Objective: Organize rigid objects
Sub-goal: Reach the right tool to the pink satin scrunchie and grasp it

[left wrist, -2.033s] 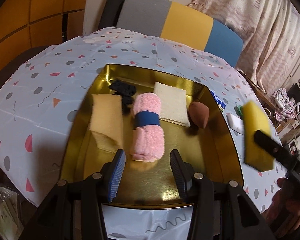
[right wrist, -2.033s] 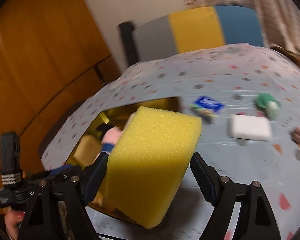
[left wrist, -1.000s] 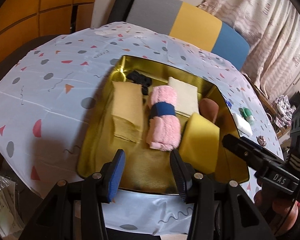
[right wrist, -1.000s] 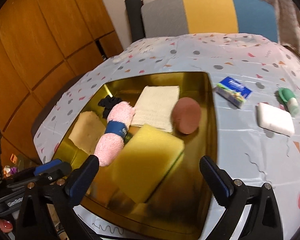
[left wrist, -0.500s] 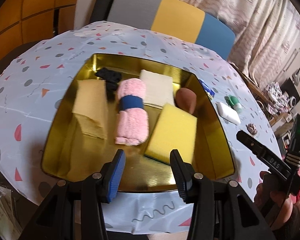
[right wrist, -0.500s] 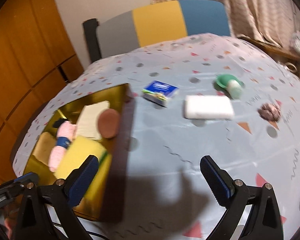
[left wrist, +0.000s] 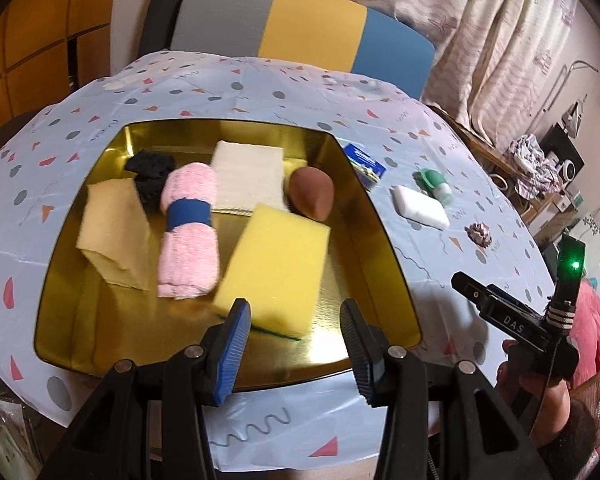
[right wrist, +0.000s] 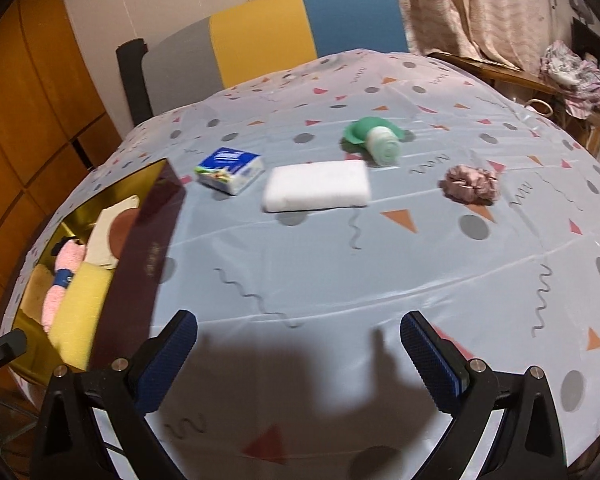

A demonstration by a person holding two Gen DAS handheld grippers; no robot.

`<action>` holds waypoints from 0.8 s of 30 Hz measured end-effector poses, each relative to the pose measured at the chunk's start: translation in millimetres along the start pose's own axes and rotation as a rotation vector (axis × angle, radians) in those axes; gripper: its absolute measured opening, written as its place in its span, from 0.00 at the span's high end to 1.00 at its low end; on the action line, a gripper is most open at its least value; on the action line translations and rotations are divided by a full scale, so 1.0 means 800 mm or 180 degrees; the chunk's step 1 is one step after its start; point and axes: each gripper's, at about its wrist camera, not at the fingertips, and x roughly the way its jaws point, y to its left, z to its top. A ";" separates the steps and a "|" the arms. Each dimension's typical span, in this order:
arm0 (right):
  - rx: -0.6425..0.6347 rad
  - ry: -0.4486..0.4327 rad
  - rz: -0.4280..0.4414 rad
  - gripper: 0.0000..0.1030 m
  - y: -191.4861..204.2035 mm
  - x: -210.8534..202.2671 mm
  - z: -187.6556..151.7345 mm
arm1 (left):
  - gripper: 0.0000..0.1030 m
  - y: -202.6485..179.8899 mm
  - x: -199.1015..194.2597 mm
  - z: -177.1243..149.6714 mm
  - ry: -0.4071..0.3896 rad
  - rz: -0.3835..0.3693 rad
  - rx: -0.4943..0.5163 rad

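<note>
Patterned tablecloth (right wrist: 340,264) (curtains (right wrist: 480,4) behind) lies under both empty, parted claws (left wrist: 294,340) (right wrist: 298,356).

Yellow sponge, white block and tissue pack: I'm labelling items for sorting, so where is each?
yellow sponge (left wrist: 276,256), left wrist view, middle of its top face.
white block (right wrist: 317,186), right wrist view, centre of its top face.
tissue pack (right wrist: 230,168), right wrist view, blue printed top.

Table (right wrist: 340,264) w/ gold tray (left wrist: 384,236), sponge (right wrist: 316,186)

One gold tray (left wrist: 384,240) holds six items; four more items lie on the desk (right wrist: 340,264) beside it.
</note>
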 end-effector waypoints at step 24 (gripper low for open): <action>0.0418 -0.0152 -0.0553 0.01 -0.169 0.025 0.085 | 0.55 -0.069 0.014 0.008 0.0078 0.0004 0.0365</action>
